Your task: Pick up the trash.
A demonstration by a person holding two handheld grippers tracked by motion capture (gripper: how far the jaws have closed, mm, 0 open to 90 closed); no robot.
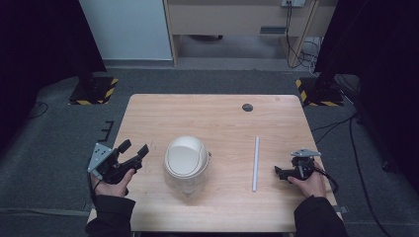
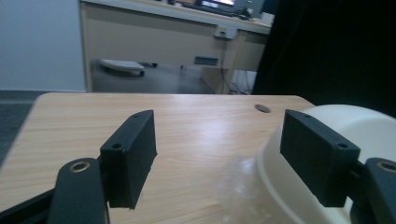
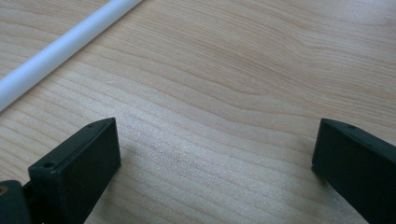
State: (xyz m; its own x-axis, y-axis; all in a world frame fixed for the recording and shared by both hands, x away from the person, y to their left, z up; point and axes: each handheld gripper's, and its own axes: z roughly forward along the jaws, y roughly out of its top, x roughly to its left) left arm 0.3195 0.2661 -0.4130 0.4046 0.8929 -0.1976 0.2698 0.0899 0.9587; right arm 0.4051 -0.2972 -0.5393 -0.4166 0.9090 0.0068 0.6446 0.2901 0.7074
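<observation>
1. A cream swing-lid bin (image 1: 186, 159) with a clear bag hanging below its lid stands near the middle of the wooden table (image 1: 212, 118).
2. A white tube (image 1: 256, 163) lies flat to its right, well apart from it.
3. The left gripper (image 1: 134, 149) sits just left of the bin, jaws wide apart, holding nothing.
4. The right gripper (image 1: 277, 171) hovers low just right of the tube, jaws spread, empty.

The room is dim and dark at both sides. Soft light from above shines on the wooden counter (image 1: 212, 118). Up close, the black jaws look blurry, with faint shadows.
</observation>
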